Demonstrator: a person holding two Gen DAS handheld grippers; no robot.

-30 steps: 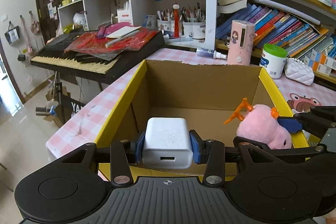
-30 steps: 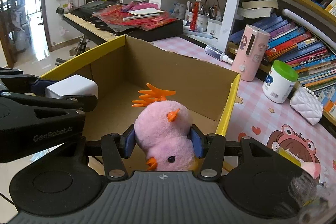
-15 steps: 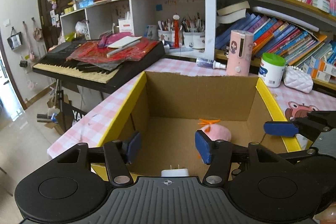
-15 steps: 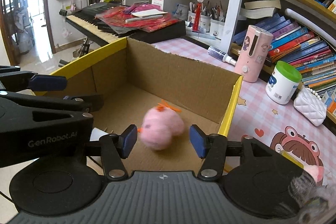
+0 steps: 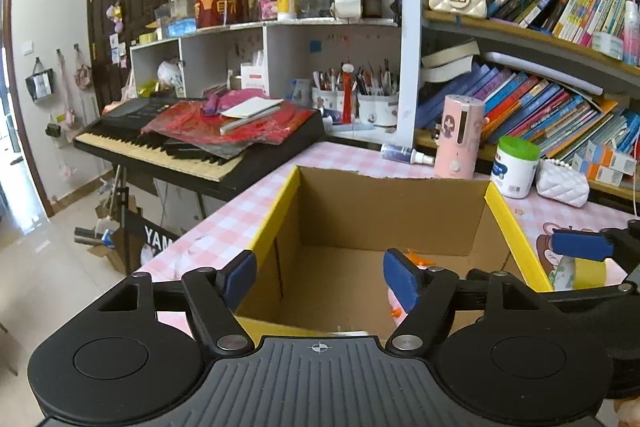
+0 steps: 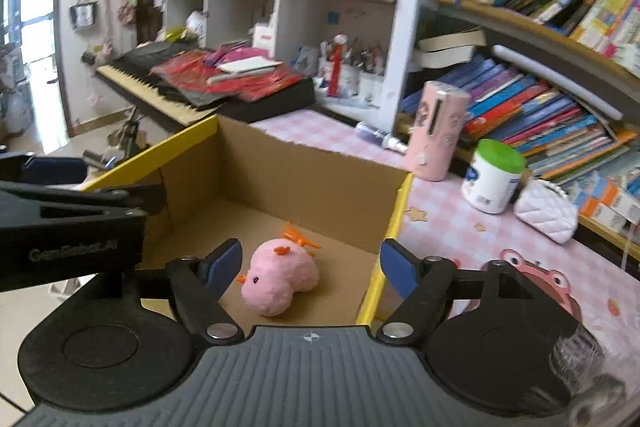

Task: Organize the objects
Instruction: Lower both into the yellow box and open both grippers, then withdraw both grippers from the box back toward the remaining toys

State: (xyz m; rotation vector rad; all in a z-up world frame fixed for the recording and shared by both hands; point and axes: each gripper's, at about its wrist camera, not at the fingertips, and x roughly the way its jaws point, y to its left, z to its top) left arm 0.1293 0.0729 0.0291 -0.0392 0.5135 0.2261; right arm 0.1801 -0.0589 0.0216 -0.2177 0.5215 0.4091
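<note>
1. Left gripper (image 5: 316, 277) and right gripper (image 6: 310, 267): jaws just opening, released and empty, poised above the box for dropping.
2. Pink plush chick (image 6: 280, 281): lies on the cardboard box (image 6: 304, 167) floor.
3. Counter (image 6: 460, 227): carries the box.

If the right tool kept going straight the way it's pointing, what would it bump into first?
Most likely the pink plush chick lying on the floor of the cardboard box. It sits right between the open right tool jaws' line, though depth is hard to judge.
</note>
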